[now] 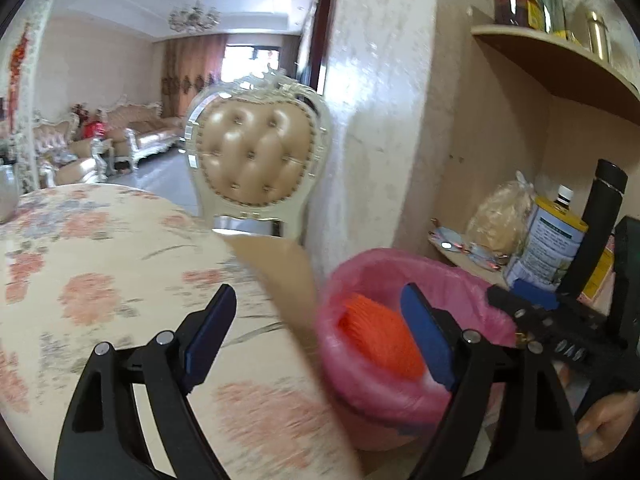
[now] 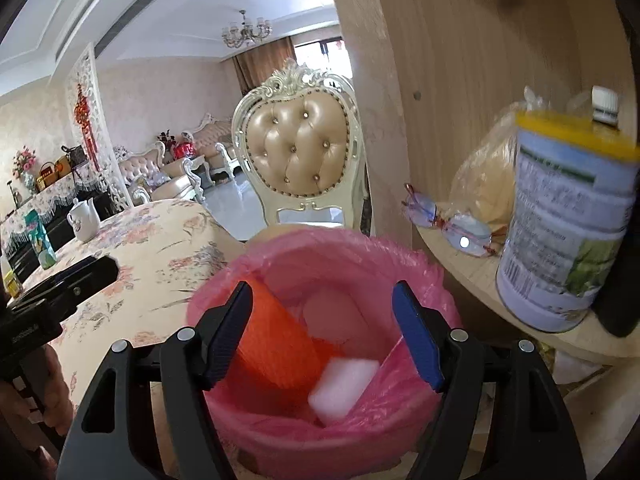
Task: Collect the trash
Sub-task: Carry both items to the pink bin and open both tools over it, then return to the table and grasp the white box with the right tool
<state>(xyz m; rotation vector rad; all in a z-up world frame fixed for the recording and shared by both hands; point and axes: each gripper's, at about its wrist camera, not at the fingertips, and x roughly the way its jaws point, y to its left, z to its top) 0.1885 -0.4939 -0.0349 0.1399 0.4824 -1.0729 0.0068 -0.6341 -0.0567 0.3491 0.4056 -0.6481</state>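
A bin lined with a pink bag (image 2: 420, 276) stands beside the floral table; it also shows in the left wrist view (image 1: 360, 384). Inside lie an orange foam net (image 2: 276, 344), which the left wrist view (image 1: 380, 336) also shows, and a white foam block (image 2: 344, 384). My right gripper (image 2: 324, 328) is open and empty right above the bin's mouth. My left gripper (image 1: 320, 332) is open and empty over the table's edge, left of the bin. The right gripper's body (image 1: 560, 320) shows at the right of the left wrist view.
The floral tablecloth table (image 1: 100, 280) lies to the left, with a white teapot (image 2: 84, 218) and a green packet (image 2: 40, 240). A padded chair (image 2: 296, 160) stands behind the bin. A wooden shelf (image 2: 472, 276) at right holds a tin can (image 2: 560, 232), glasses (image 2: 452, 224) and a bag.
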